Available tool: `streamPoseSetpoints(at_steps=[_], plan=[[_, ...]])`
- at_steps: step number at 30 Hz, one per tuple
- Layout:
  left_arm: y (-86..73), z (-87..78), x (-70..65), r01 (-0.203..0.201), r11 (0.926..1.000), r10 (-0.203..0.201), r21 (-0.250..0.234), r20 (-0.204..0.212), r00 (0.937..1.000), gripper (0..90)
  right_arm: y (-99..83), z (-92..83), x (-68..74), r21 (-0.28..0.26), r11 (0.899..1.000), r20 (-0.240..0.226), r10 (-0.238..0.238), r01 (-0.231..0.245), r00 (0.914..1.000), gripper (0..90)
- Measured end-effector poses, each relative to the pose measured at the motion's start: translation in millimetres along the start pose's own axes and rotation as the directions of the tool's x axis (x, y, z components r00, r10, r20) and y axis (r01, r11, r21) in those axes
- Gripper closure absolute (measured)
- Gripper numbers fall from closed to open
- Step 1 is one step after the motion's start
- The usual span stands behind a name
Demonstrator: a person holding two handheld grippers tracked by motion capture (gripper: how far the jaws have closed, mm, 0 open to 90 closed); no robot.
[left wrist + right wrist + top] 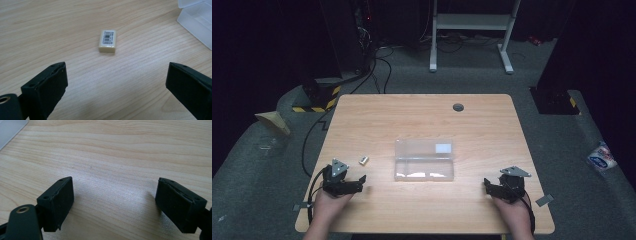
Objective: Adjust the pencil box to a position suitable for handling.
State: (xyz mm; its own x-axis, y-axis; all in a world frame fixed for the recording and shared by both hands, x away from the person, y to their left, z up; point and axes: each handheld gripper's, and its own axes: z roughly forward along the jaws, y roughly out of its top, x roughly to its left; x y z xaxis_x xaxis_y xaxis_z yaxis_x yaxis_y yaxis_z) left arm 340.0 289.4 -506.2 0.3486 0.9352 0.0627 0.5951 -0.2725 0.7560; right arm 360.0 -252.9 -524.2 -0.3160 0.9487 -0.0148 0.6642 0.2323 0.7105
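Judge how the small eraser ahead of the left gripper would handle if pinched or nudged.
The eraser is a small flat block lying on its broad face, so it should slide, not roll or tip. It looks light and probably firm. The left gripper, jaws open wider than it, could straddle it.

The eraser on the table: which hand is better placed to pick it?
Left. The eraser lies just ahead of the open left tool; the right tool is beyond the clear box.

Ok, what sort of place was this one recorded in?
Probably a lab or a recording studio rather than a home: a single wooden table stands on grey carpet, loose cables run across the floor behind it, yellow-and-black hazard tape marks a base, and the surroundings are dark.
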Motion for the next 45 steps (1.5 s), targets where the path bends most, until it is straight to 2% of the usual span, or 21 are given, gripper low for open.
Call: streamPoseSetpoints(at_steps=[6, 9, 11, 12, 13, 16, 18, 21, 24, 27, 29, 32, 35, 36, 38, 41, 45], plan=[[12.6, 6.8, -2.6, 0.002, 1.0, -0.001, -0.006, 0.018, 0.9998, 4.7, -0.1, -0.1, -0.2, -0.001, 1.0, -0.004, -0.002, 0.002, 1.0, 15.2], [18.9, 9.8, -2.7, 0.029, 0.9993, -0.029, -0.024, 0.025, 0.9993, 5.5, -0.1, -0.1, -0.1, -0.001, 1.0, -0.003, -0.002, 0.002, 1.0, 15.4], [22.8, 12.4, -3.7, 0.014, 0.9998, -0.014, -0.011, 0.013, 0.9998, 5.8, 0.0, -0.1, -0.2, -0.002, 1.0, -0.002, -0.006, 0.005, 1.0, 15.4], [25.2, 13.8, -3.3, 0.036, 0.999, -0.036, -0.024, 0.025, 0.999, 6.2, 0.0, -0.1, -0.1, -0.002, 1.0, -0.002, -0.006, 0.006, 1.0, 15.5], [26.7, 14.3, -2.5, 0.041, 0.9987, -0.04, -0.03, 0.032, 0.9987, 6.4, 0.0, -0.1, -0.1, -0.002, 1.0, -0.002, -0.006, 0.006, 1.0, 15.5], [33.4, 16.8, -3.1, 0.036, 0.9983, -0.034, -0.045, 0.035, 0.9988, 7.1, 0.0, 0.0, -0.1, -0.002, 1.0, -0.001, -0.006, 0.006, 1.0, 15.5], [37.6, 18.5, -3.6, 0.047, 0.997, -0.044, -0.061, 0.049, 0.9978, 8.4, 0.1, -0.1, -0.2, -0.001, 1.0, -0.001, -0.009, 0.009, 1.0, 15.6], [42.8, 20.7, -4.5, 0.037, 0.9972, -0.034, -0.064, 0.048, 0.9982, 9.2, 0.0, -0.2, -0.1, -0.001, 1.0, 0.0, -0.009, 0.009, 1.0, 15.7], [47.4, 23.7, -4.9, 0.037, 0.9959, -0.031, -0.082, 0.066, 0.9973, 11.1, 0.0, -0.2, -0.1, -0.001, 1.0, 0.0, -0.009, 0.009, 1.0, 15.7], [46.9, 28.8, -1.1, 0.049, 0.9958, -0.043, -0.077, 0.077, 0.9961, 14.0, 0.0, -0.2, -0.1, -0.001, 1.0, 0.0, -0.009, 0.009, 1.0, 15.7], [45.4, 31.4, 2.3, 0.043, 0.9971, -0.039, -0.064, 0.063, 0.9972, 14.4, -0.1, -0.2, 0.2, -0.003, 1.0, 0.002, -0.008, 0.008, 1.0, 15.8], [40.5, 33.6, 8.0, 0.068, 0.995, -0.064, -0.074, 0.056, 0.9964, 15.6, -0.2, -0.2, 0.2, -0.003, 1.0, 0.002, -0.008, 0.008, 1.0, 15.8], [34.8, 37.1, 12.9, 0.085, 0.9945, -0.08, -0.062, 0.071, 0.9942, 18.8, -0.1, -0.2, 0.2, -0.003, 1.0, 0.002, -0.008, 0.008, 1.0, 15.8], [33.7, 37.8, 13.7, 0.098, 0.9936, -0.093, -0.057, 0.076, 0.9928, 18.9, -0.1, -0.2, 0.2, -0.003, 1.0, 0.002, -0.008, 0.008, 1.0, 15.8], [32.1, 38.7, 15.6, 0.14, 0.9883, -0.133, -0.061, 0.103, 0.9858, 20.7, -0.1, -0.2, 0.2, -0.003, 1.0, 0.002, -0.008, 0.008, 1.0, 15.8], [31.8, 40.7, 13.0, 0.13, 0.9905, -0.126, -0.046, 0.09, 0.988, 22.6, -0.2, -0.3, 0.1, -0.003, 1.0, 0.002, -0.007, 0.007, 1.0, 15.9], [30.4, 44.3, 10.8, 0.103, 0.9941, -0.102, -0.033, 0.048, 0.9937, 25.8, -0.2, -0.3, 0.1, -0.003, 1.0, 0.001, -0.008, 0.008, 1.0, 15.9]])
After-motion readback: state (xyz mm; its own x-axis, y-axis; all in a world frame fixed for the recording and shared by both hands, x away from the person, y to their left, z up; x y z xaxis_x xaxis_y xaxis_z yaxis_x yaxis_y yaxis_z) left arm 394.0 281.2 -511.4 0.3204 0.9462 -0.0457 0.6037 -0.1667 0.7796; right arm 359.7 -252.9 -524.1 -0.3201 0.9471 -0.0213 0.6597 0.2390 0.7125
